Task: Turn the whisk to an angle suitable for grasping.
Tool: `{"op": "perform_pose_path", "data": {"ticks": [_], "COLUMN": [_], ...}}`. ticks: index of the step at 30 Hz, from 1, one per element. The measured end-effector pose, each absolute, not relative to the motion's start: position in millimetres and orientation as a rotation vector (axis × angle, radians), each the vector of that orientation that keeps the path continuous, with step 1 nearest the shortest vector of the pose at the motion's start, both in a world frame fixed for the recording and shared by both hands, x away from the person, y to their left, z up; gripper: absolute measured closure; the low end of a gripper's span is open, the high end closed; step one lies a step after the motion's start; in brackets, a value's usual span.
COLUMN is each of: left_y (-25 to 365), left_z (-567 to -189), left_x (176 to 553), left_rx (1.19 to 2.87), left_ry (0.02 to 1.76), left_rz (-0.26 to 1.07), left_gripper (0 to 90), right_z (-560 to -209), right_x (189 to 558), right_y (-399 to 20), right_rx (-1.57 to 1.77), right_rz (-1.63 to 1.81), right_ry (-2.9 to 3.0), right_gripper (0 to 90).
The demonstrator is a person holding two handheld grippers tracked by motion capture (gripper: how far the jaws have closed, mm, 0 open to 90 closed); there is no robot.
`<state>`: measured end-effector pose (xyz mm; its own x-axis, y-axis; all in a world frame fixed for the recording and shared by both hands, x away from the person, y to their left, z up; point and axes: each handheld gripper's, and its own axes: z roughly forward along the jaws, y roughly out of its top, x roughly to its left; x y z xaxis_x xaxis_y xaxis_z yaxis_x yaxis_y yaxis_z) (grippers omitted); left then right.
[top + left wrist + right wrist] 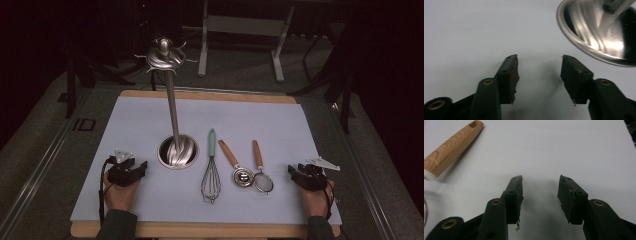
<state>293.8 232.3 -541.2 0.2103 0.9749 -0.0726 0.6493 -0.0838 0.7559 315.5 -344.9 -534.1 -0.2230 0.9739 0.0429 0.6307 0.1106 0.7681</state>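
Note:
A steel utensil stand [172,107] rises from a round shiny base [178,151] on the pale mat [250,117], with hooks around its top knob [164,54]. To its right lie a whisk [211,170] with a mint handle, a small wooden-handled scoop [236,165] and a wooden-handled strainer [260,169]. My left gripper [142,165] rests on the mat left of the base, open and empty; its view shows the base's rim [584,47] ahead on the right. My right gripper [291,171] rests right of the strainer, open and empty, with a wooden handle [451,146] at the upper left of its view.
The mat covers a wooden board [200,230] on a dark grey table. A white metal frame [240,30] stands on the floor beyond the table. Bare mat lies at the far side and between the hands' resting spots and the front edge.

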Motion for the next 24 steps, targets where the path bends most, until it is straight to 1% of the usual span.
{"op": "perform_pose_path", "data": {"ticks": [5, 6, 10, 14, 17, 21, 24], "left_y": [233.4, 239.0, 241.1, 237.8, 236.2, 235.5, 235.6], "left_z": [-540.5, -540.3, -540.4, -539.8, -540.0, -540.1, -540.2], "left_x": [292.2, 291.2, 291.0, 290.3, 290.2, 289.8, 289.6], "left_rx": [1.832, 1.834, 1.841, 1.883, 1.893, 1.897, 1.895], "left_ry": [1.481, 1.449, 1.425, 1.364, 1.358, 1.358, 1.358], "left_rz": [0.619, 0.611, 0.596, 0.619, 0.627, 0.641, 0.643], "left_gripper": [53.4, 56.4, 57.1, 59.0, 59.6, 60.1, 60.3], "right_z": [-530.0, -526.6, -521.4, -514.9, -512.3, -497.7, -494.0], "right_x": [314.7, 314.4, 314.6, 317.9, 320.4, 328.9, 331.0], "right_y": [-340.0, -337.4, -334.0, -328.8, -324.7, -308.7, -305.2], "right_rx": [1.571, 1.575, 1.577, 1.601, 1.6, 1.56, 1.558], "right_rz": [0.959, 0.981, 1.002, 1.064, 1.074, 1.097, 1.109], "right_ry": [1.933, 1.947, 1.961, 1.995, 2.014, 2.077, 2.093], "right_gripper": [54.2, 54.8, 55.9, 59.0, 59.4, 60.0, 60.5]}}
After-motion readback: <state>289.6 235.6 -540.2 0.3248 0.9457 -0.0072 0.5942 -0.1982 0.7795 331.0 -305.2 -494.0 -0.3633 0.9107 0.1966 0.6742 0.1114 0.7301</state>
